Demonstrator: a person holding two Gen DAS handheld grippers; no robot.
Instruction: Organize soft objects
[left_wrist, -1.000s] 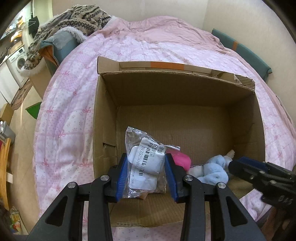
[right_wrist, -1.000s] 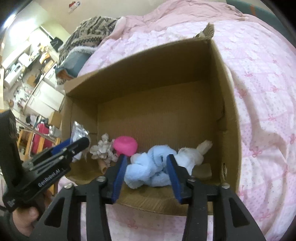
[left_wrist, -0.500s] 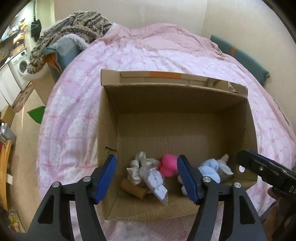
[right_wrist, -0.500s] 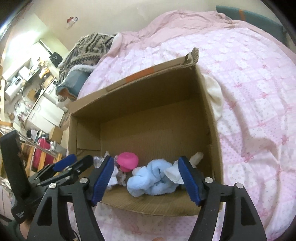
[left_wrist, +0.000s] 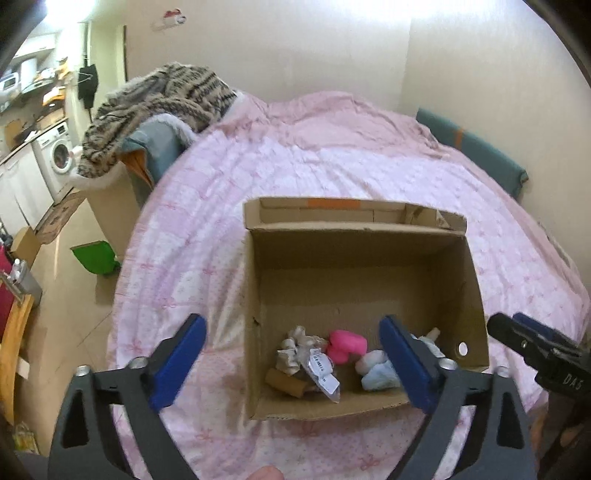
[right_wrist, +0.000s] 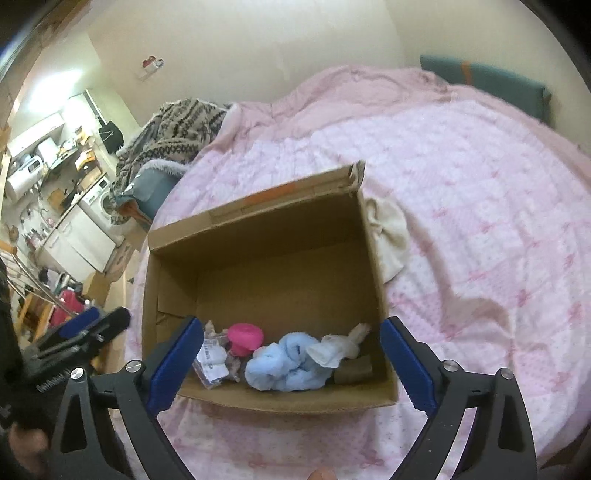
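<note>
Left wrist view: both grippers empty above the open brown cardboard box (left_wrist: 364, 280) on the pink quilted bed (left_wrist: 332, 166).
Left gripper (left_wrist: 291, 363) and right gripper (right_wrist: 291, 363) jaws have just been opening, now wide, nothing between; clear plastic packet (left_wrist: 321, 369), pink plush (left_wrist: 347, 345) and pale blue soft toy (right_wrist: 288, 362) lie inside the box, along its near wall.

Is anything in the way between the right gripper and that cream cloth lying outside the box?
Yes, a bit. The cream cloth lies on the bed tight against the far right side of the cardboard box. The box's right wall stands partly between it and the right gripper, whose jaws, just opened, hold nothing. Coming in over the pink quilt looks clear.
</note>
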